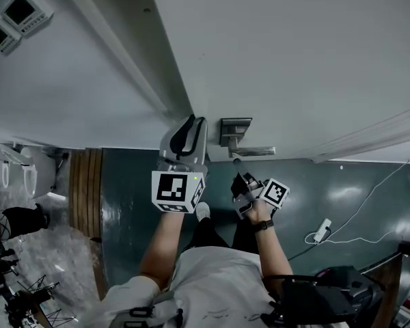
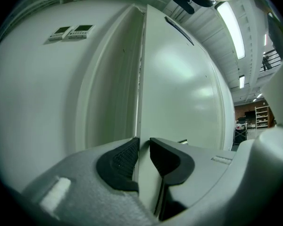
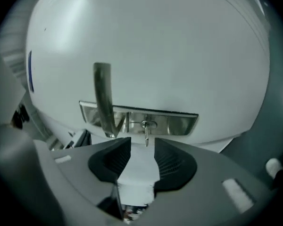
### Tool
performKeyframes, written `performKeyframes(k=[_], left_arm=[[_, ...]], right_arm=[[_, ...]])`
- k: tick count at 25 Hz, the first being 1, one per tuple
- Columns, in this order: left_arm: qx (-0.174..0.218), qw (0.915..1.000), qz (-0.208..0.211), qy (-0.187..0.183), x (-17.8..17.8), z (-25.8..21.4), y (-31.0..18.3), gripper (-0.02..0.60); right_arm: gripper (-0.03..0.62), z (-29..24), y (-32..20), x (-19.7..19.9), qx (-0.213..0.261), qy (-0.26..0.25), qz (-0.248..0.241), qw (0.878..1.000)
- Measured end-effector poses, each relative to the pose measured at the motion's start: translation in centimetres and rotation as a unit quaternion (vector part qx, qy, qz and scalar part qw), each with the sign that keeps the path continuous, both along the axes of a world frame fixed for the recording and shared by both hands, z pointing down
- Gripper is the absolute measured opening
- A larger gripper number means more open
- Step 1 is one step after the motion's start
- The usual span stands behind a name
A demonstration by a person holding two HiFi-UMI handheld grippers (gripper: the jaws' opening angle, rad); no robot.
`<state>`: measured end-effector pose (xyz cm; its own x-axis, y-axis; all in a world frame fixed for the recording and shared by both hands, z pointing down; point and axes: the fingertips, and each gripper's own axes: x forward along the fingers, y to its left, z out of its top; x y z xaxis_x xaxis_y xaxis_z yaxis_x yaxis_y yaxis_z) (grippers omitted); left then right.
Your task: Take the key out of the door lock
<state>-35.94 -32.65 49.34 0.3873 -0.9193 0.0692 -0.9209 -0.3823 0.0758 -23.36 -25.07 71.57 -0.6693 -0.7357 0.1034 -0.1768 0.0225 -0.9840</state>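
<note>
A small metal key (image 3: 146,132) sticks out of the steel lock plate (image 3: 175,123) on the white door (image 1: 294,60), beside the lever handle (image 3: 103,97). My right gripper (image 3: 142,150) points at it with its jaws open. The key's end hangs just at the gap between the fingertips, and neither pad touches it. In the head view this gripper (image 1: 242,180) sits just below the lock plate (image 1: 234,132). My left gripper (image 1: 189,134) is at the door's free edge (image 2: 142,79). Its two dark pads (image 2: 120,161) clamp that edge from both sides.
Two wall control panels (image 1: 17,16) sit left of the door frame. On the dark green floor lie a white cable and adaptor (image 1: 321,231). Wooden boards (image 1: 85,183) and stands with gear (image 1: 14,279) are at the left. A dark case (image 1: 335,289) is at the lower right.
</note>
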Motion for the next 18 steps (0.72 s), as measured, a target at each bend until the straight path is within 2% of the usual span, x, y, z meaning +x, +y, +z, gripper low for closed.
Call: performKeyframes(k=[2, 4, 11, 13, 18], left_arm=[[-0.002, 1.0, 0.0, 0.003, 0.0, 0.0, 0.0, 0.08], [-0.001, 1.0, -0.003, 0.006, -0.1, 0.0, 0.0, 0.08], [-0.003, 0.9999, 0.003, 0.013, 0.1, 0.1, 0.1, 0.08], [-0.004, 0.9999, 0.003, 0.013, 0.0, 0.2, 0.0, 0.08], [-0.014, 0.9997, -0.004, 0.019, 0.0, 0.4, -0.1, 0.08]], right_arm=[[0.156, 0.9, -0.8, 0.0, -0.03, -0.063, 0.026, 0.997], [0.152, 1.1, -1.6, -0.7, -0.039, -0.09, 0.029, 0.995], [0.087, 1.7, -3.3, -2.1, -0.038, -0.109, 0.043, 0.992], [0.035, 1.2, -3.6, -2.2, -0.026, -0.108, 0.046, 0.993], [0.029, 1.1, -3.7, -2.0, -0.02, -0.106, 0.072, 0.992]])
